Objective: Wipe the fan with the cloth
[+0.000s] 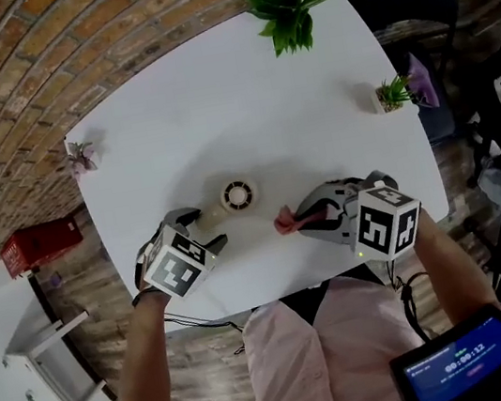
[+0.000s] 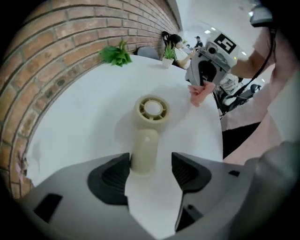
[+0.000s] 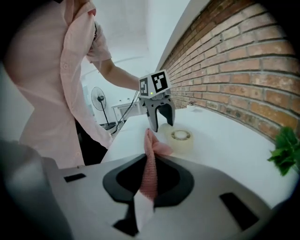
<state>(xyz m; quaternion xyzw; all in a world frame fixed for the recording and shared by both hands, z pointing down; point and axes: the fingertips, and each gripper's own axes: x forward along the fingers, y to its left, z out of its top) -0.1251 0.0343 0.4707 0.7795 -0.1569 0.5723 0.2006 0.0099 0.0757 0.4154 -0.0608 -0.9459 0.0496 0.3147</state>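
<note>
The left claw (image 2: 150,165) is released, with the handle of the cream handheld fan (image 2: 151,110) lying between its jaws. The right claw (image 3: 149,180) pinches the pink cloth (image 3: 153,149) near the fan without touching it, so wiping seems still to do.

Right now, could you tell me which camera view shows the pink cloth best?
The right gripper view: the cloth sits large and central, clamped in the right gripper. The head view shows only a small pink tuft at that gripper's tip; the left gripper view shows it small and distant, dangling.
</note>
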